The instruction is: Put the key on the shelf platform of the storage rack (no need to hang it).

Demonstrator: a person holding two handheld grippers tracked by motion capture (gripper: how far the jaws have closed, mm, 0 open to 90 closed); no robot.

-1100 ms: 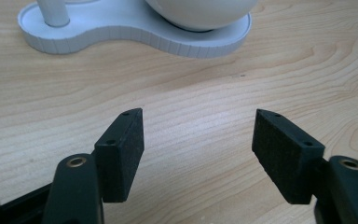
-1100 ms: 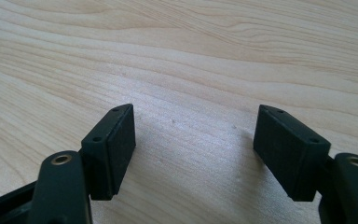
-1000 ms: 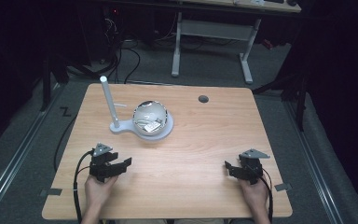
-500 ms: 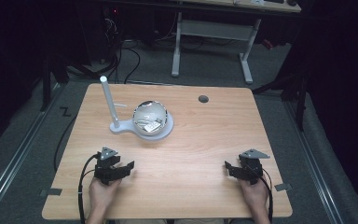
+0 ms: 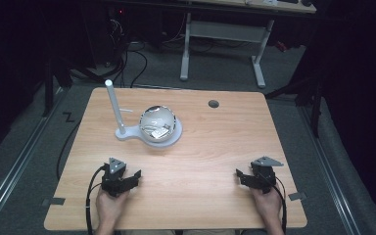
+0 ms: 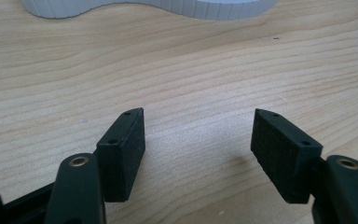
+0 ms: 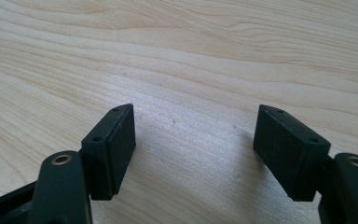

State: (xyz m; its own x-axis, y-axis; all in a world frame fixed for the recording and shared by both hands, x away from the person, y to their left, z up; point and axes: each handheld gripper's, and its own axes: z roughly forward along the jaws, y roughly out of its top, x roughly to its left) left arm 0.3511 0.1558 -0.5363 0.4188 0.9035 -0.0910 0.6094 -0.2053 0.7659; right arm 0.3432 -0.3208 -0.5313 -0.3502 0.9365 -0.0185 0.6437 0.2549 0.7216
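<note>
My left gripper (image 5: pixel 135 177) rests low over the wooden table (image 5: pixel 215 147) near its front left. It is open, its jaws have just been closing a little, and only bare wood lies between them (image 6: pixel 198 123). My right gripper (image 5: pixel 240 175) sits near the front right, open over bare wood (image 7: pixel 196 119). A white stand (image 5: pixel 127 133) with an upright post (image 5: pixel 112 105) holds a shiny round bowl (image 5: pixel 158 122) with small items inside. It stands behind the left gripper, and its ribbed white edge (image 6: pixel 168 7) crosses the top of the left gripper view.
A dark round cable hole (image 5: pixel 213 104) sits near the table's far edge. Beyond the table are a white desk frame (image 5: pixel 220 34) and cables (image 5: pixel 132 54) on the dark floor. Bare wood stretches between the two grippers.
My left gripper has sunk slightly and shifted a little toward the near edge and to the right. The right gripper has stayed in place.
</note>
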